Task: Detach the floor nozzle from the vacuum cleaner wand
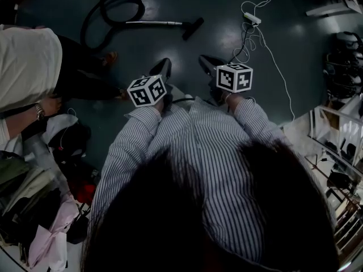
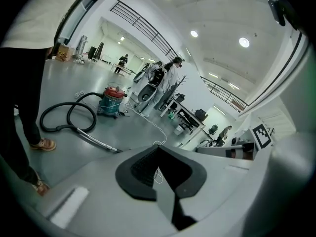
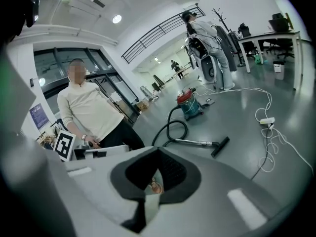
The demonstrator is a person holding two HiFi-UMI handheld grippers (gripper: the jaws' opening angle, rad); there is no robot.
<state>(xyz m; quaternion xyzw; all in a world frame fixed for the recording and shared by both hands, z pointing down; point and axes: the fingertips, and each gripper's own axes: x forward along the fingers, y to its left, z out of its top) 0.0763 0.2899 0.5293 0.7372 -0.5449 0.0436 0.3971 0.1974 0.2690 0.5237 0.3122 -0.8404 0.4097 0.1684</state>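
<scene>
While left tool (image 1: 162,66) and right tool (image 1: 204,60) hang closed and empty, floor nozzle (image 1: 193,28) on wand (image 1: 154,22) lies well ahead; untouched

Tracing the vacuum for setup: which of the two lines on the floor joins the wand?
The thick black hose, coiled in a loop, runs into the wand; the thin white cable ends at a power strip.

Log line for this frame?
phase: pre-contact | left gripper: shut, empty | right gripper: shut, empty | floor nozzle: attached to wand, untouched

Beyond the closed left tongs (image 2: 159,153), the wand (image 2: 96,141) and looped hose (image 2: 64,113) lie on the grey floor (image 2: 69,154).
</scene>
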